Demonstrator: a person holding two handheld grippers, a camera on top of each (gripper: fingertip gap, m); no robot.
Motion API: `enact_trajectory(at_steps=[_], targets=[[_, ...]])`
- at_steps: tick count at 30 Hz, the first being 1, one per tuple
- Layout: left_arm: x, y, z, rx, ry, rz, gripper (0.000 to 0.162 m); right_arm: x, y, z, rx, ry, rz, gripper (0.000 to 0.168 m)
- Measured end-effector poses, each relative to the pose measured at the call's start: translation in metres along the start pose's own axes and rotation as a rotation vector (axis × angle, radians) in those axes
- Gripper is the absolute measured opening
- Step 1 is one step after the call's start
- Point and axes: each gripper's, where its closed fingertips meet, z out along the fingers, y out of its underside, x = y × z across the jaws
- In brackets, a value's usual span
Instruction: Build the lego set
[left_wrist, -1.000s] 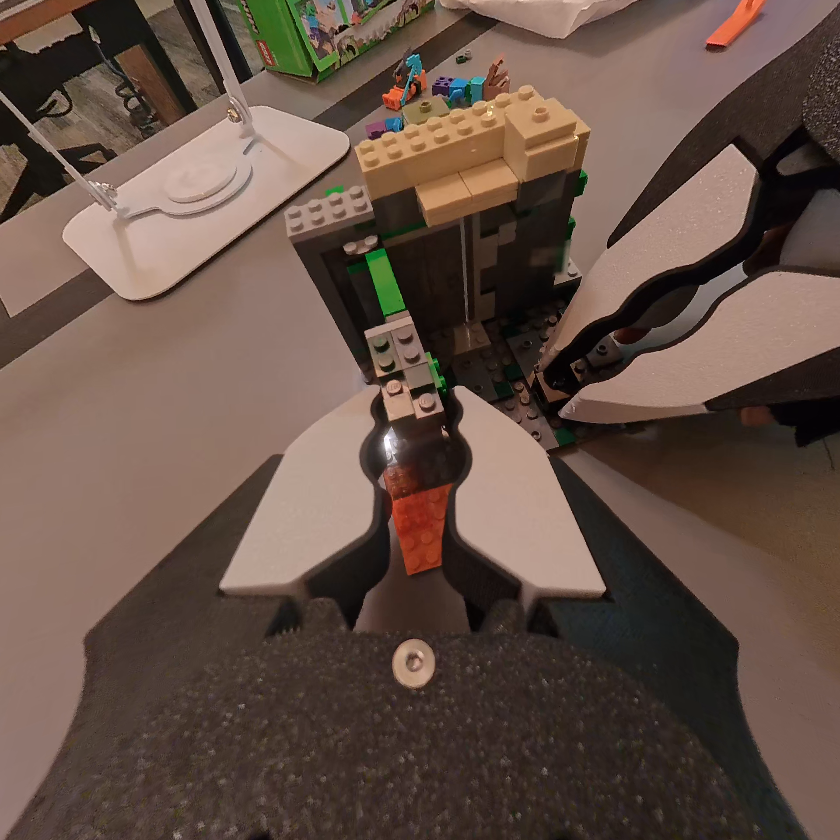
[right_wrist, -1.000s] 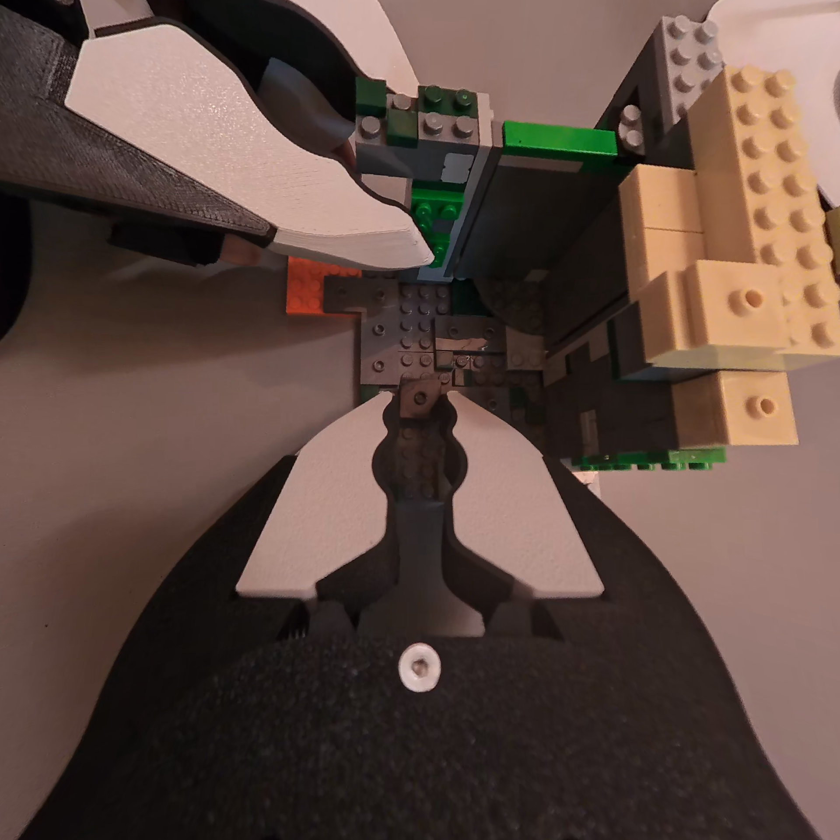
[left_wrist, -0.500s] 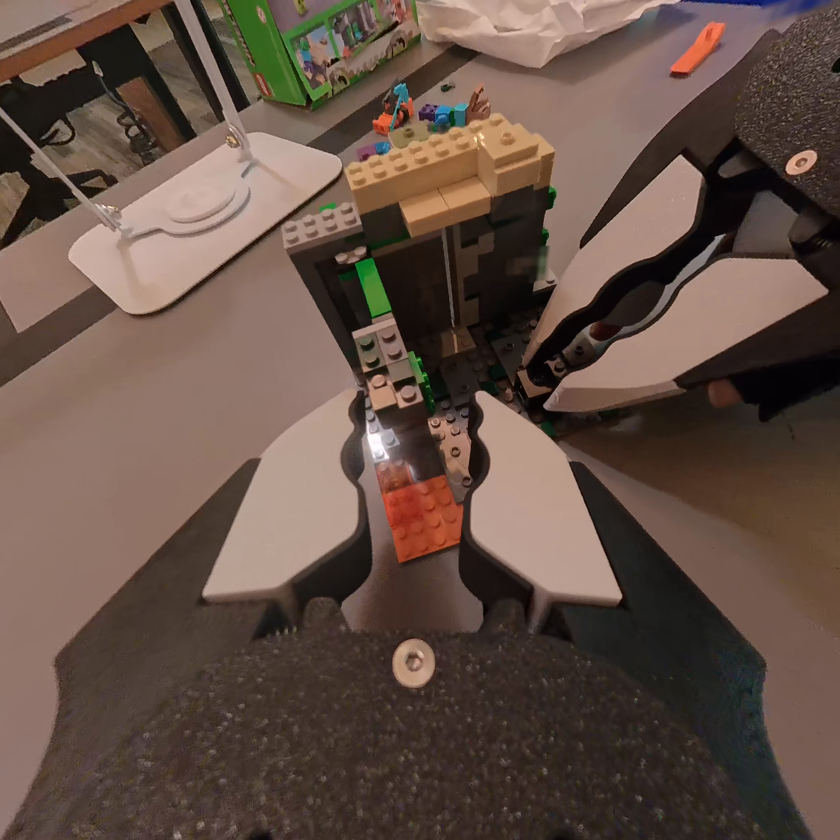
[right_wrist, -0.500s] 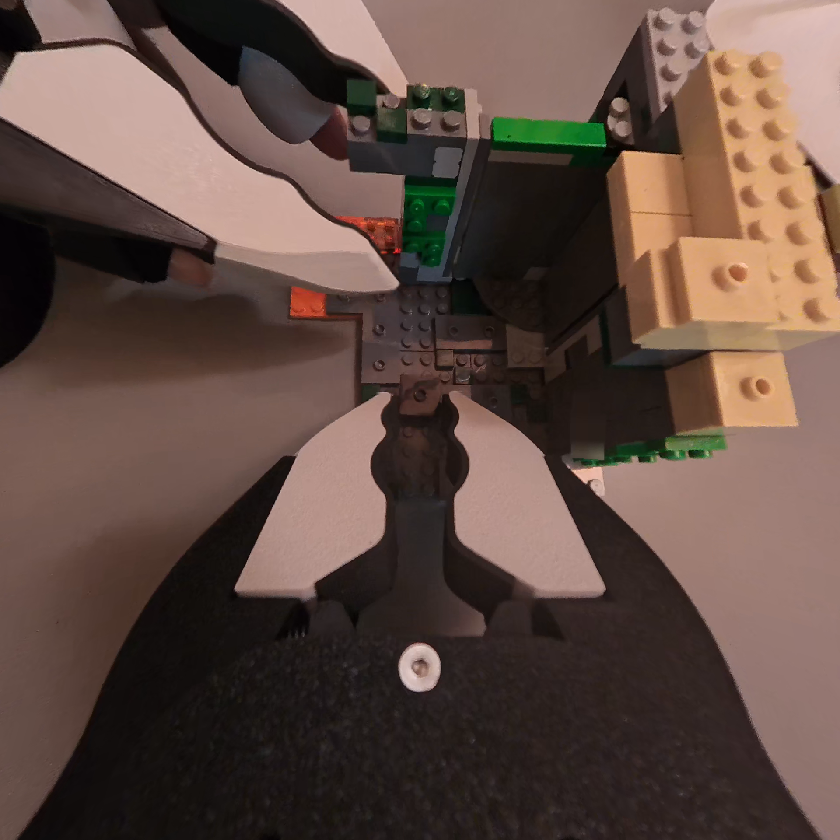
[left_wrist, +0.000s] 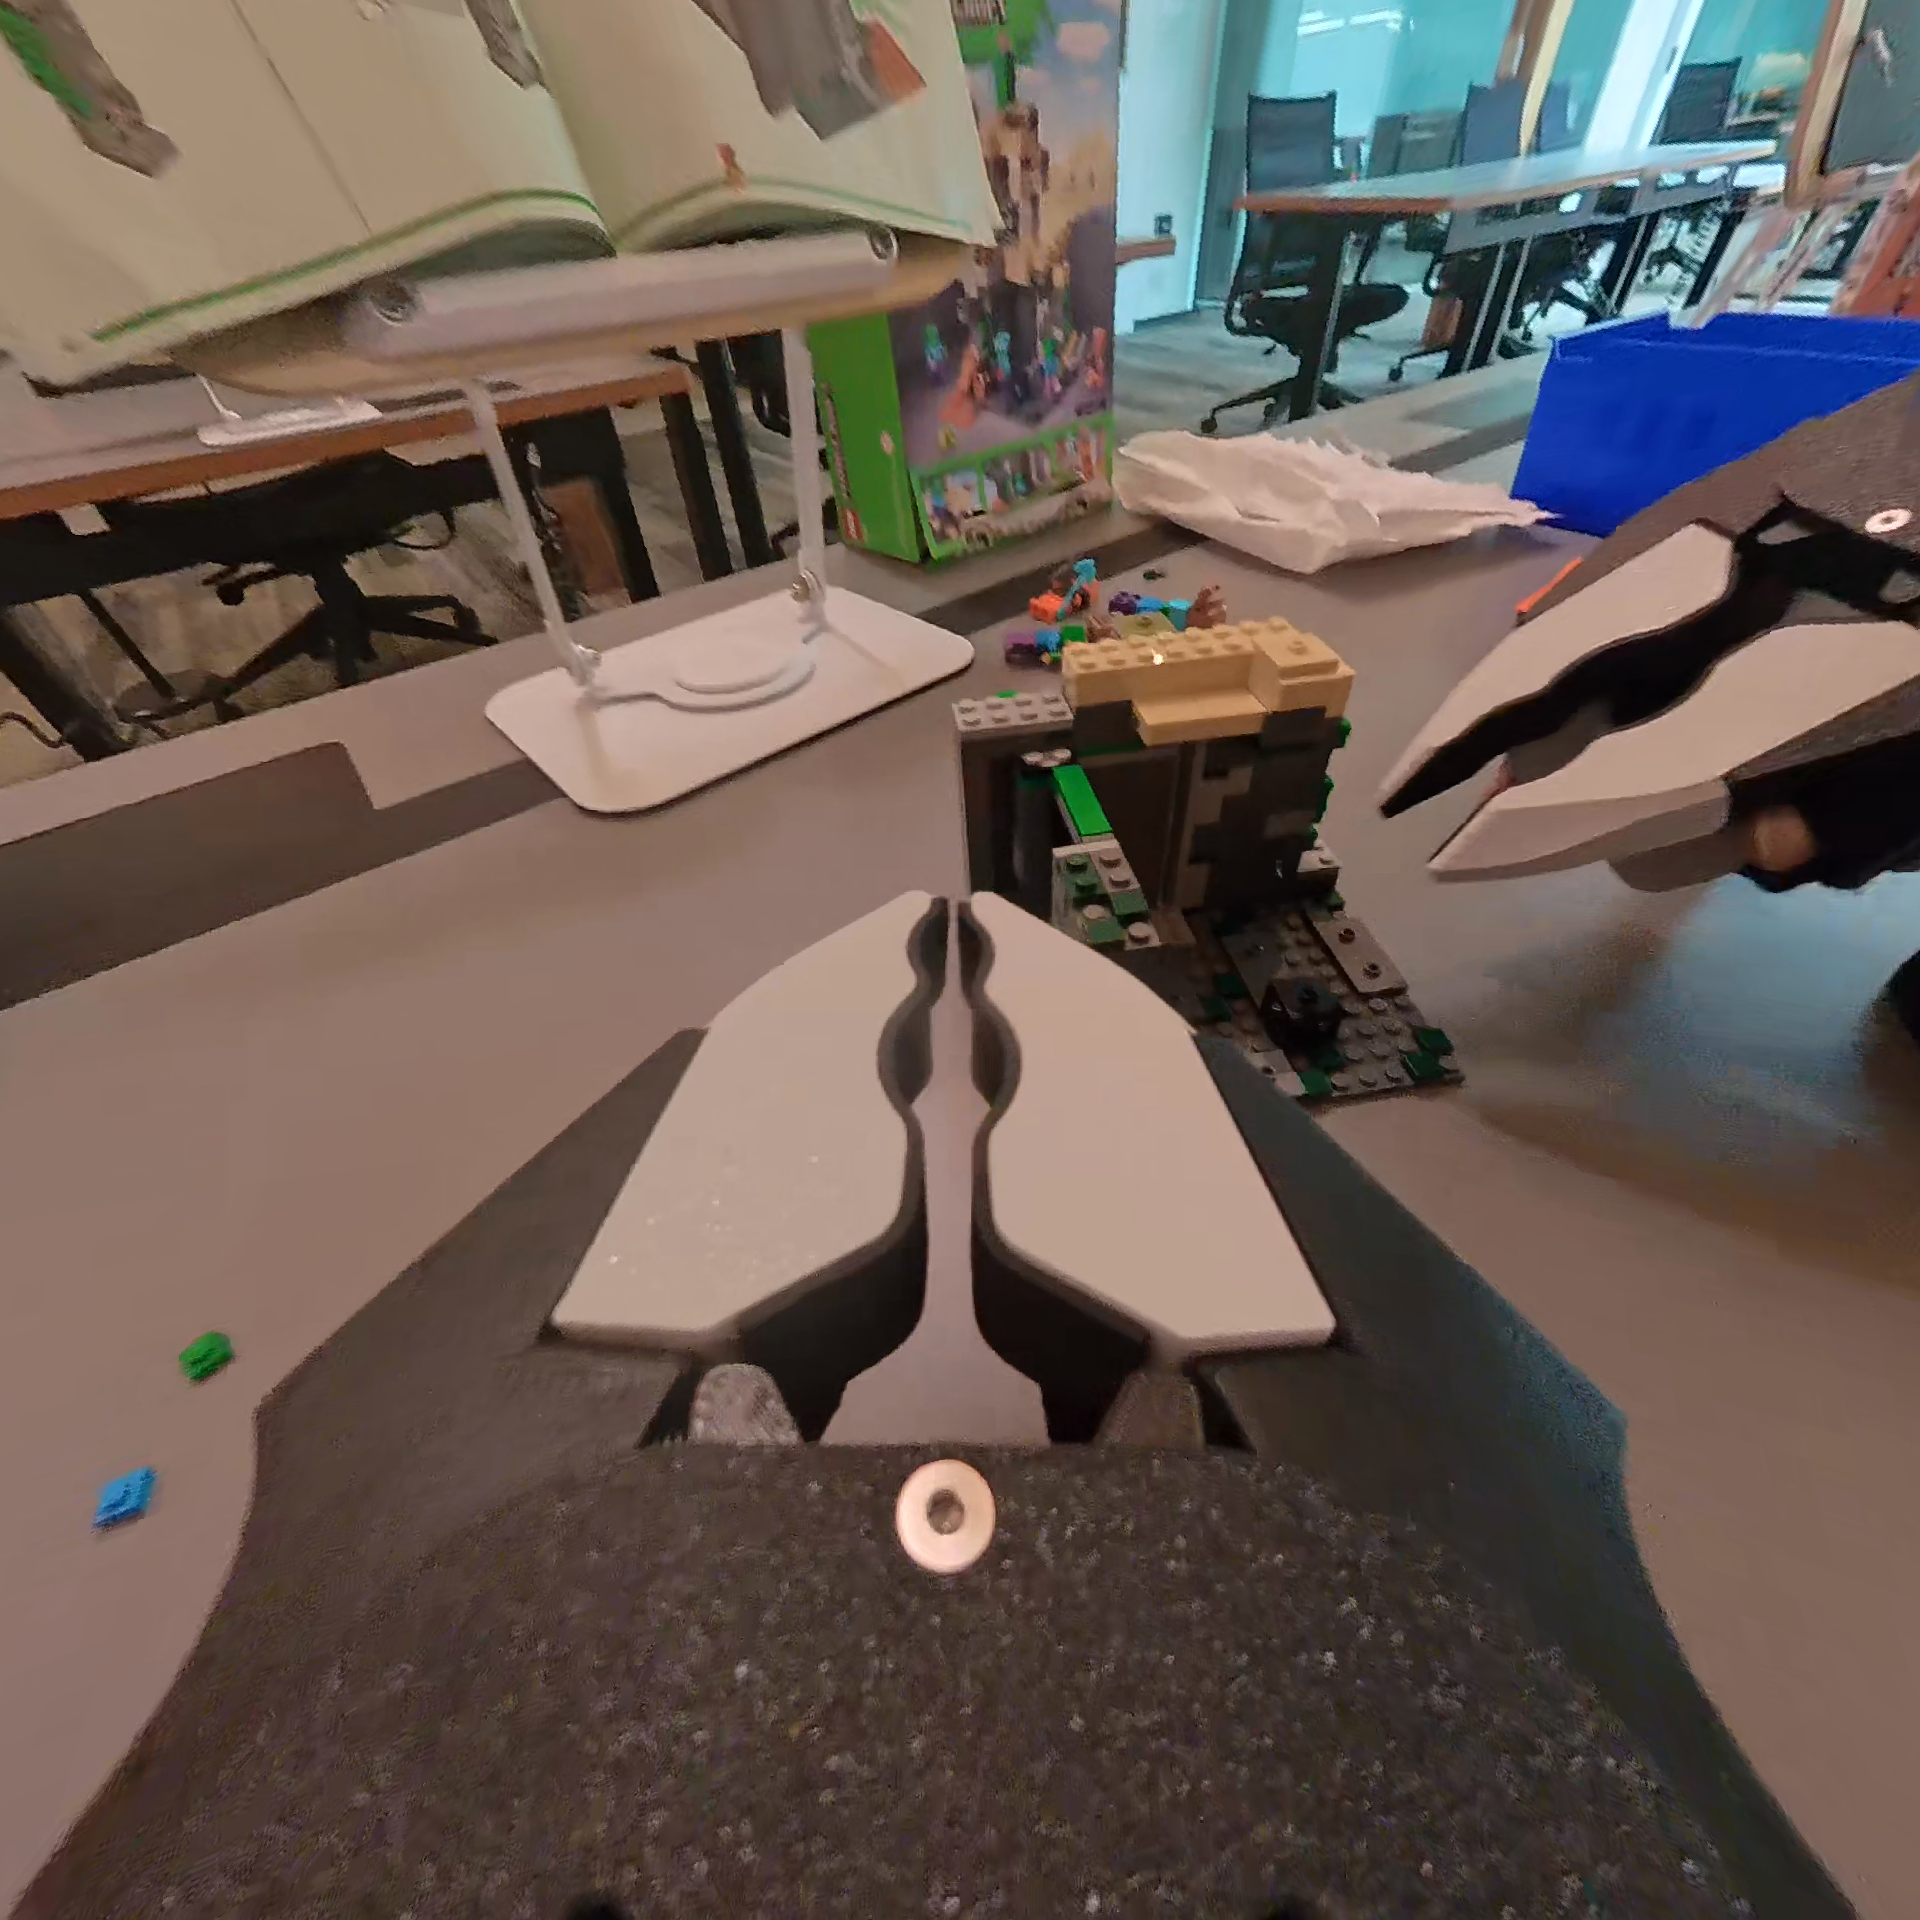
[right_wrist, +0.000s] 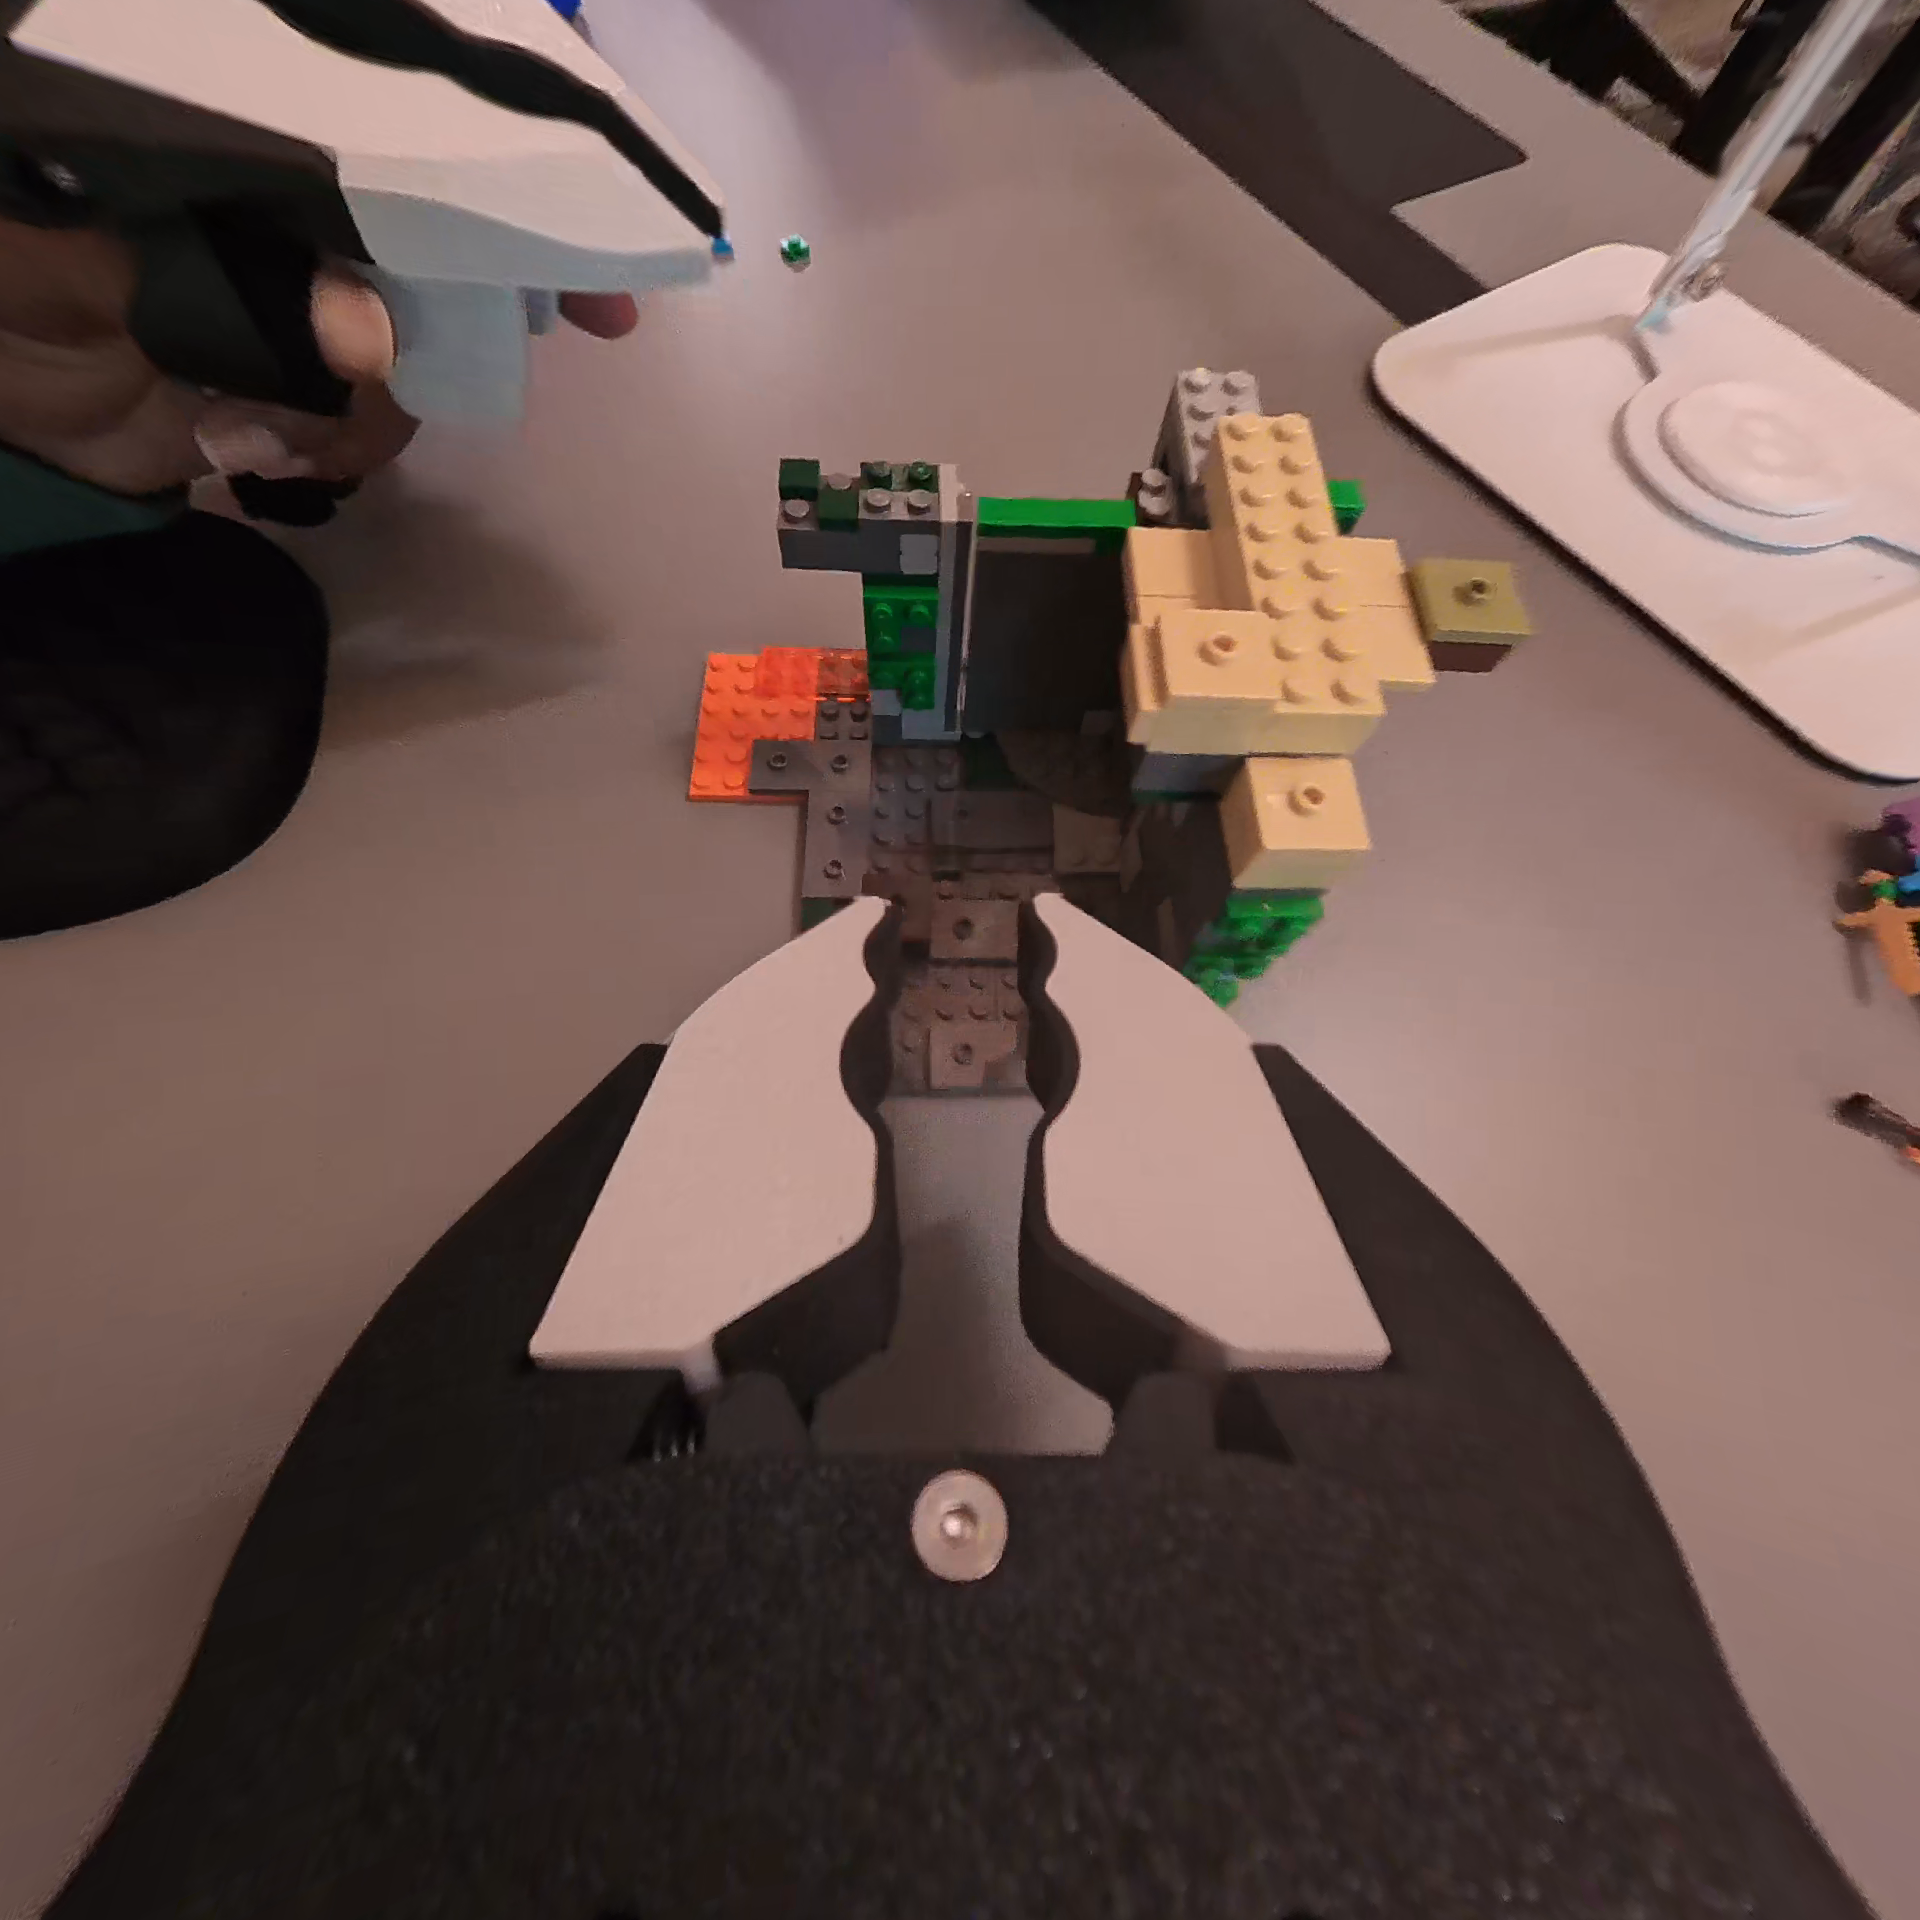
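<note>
A grey table (left_wrist: 312, 987) is seen in front. Beyond it, a long wooden desk (left_wrist: 1507, 187) is flanked by black office chairs (left_wrist: 1299, 281), and glass partitions (left_wrist: 1434, 62) are set behind that desk.

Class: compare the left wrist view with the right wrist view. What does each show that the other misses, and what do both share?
Only the left wrist view shows the open instruction booklet on its stand, the green set box, the crumpled white bag and the blue bin.

Only the right wrist view shows the orange plate at the model's corner and the olive brick beyond the tan roof.

Both show the lego model, the stand's white base, the left gripper with jaws closed, and the right gripper.
</note>
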Motion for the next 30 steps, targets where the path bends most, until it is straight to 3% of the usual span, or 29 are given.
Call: enact_trajectory(at_steps=[4,6,10,14,16,18,30], targets=[[-0.001,-0.002,-0.001,0.014,-0.006,0.010,0.000,0.025,0.005,-0.021,0.034,0.065,-0.006,0.021],[0.003,0.001,0.001,0.002,0.004,0.019,0.000,0.036,0.009,-0.023,0.041,0.066,-0.030,0.031],[0.008,0.004,0.004,-0.014,0.019,0.039,0.000,0.055,0.014,-0.007,0.041,0.040,-0.053,0.050],[0.007,0.005,0.004,-0.017,0.017,0.043,0.000,0.049,0.013,0.019,0.032,-0.043,0.018,0.055],[0.006,0.006,0.004,-0.019,0.016,0.039,0.000,0.049,0.010,0.027,0.040,-0.017,-0.013,0.048],[0.005,0.006,0.004,-0.019,0.017,0.034,0.000,0.051,0.009,0.030,0.037,0.027,-0.023,0.018],[0.008,0.006,0.005,-0.016,0.030,0.046,0.000,0.073,-0.013,0.029,0.130,0.115,0.125,0.017]])
